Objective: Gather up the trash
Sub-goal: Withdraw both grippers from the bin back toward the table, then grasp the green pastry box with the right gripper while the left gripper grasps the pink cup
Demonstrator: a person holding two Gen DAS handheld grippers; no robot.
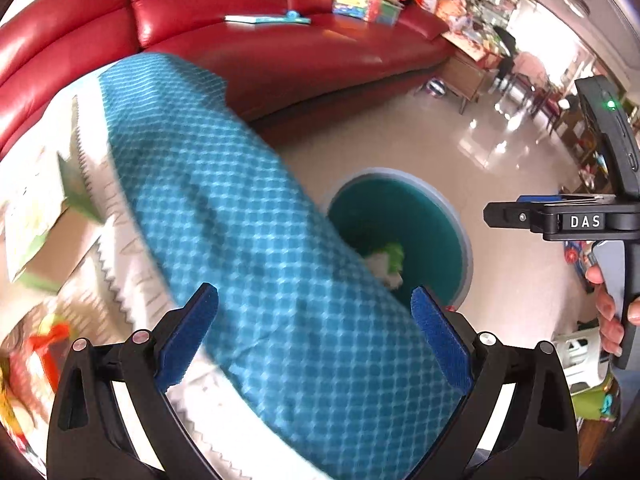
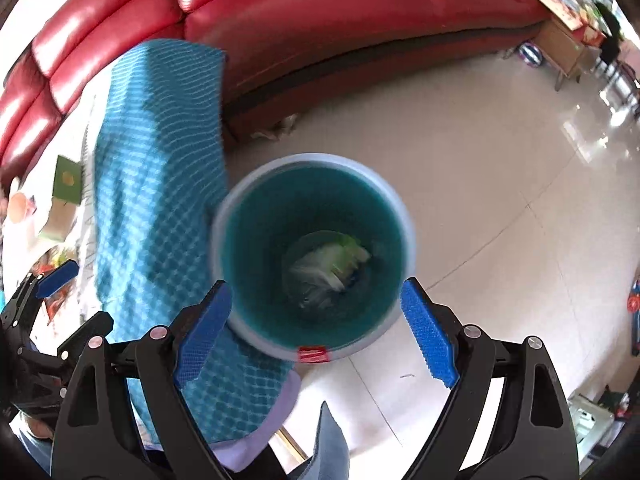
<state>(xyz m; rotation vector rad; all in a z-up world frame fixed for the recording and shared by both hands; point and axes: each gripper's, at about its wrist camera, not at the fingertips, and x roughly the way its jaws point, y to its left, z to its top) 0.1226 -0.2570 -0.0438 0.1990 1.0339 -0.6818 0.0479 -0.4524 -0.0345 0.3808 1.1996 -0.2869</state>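
A teal trash bin with a pale rim stands on the floor beside the table; it also shows in the left wrist view. Crumpled white and green trash lies at its bottom, also seen in the left wrist view. My right gripper is open and empty, directly above the bin. My left gripper is open and empty above the table's blue checked cloth. Green and tan paper scraps lie on the table at the left, also in the right wrist view.
A red leather sofa curves behind the table, with books on its seat. The right gripper's body hangs at the right of the left view. The shiny tiled floor spreads right. A wooden cabinet stands beyond.
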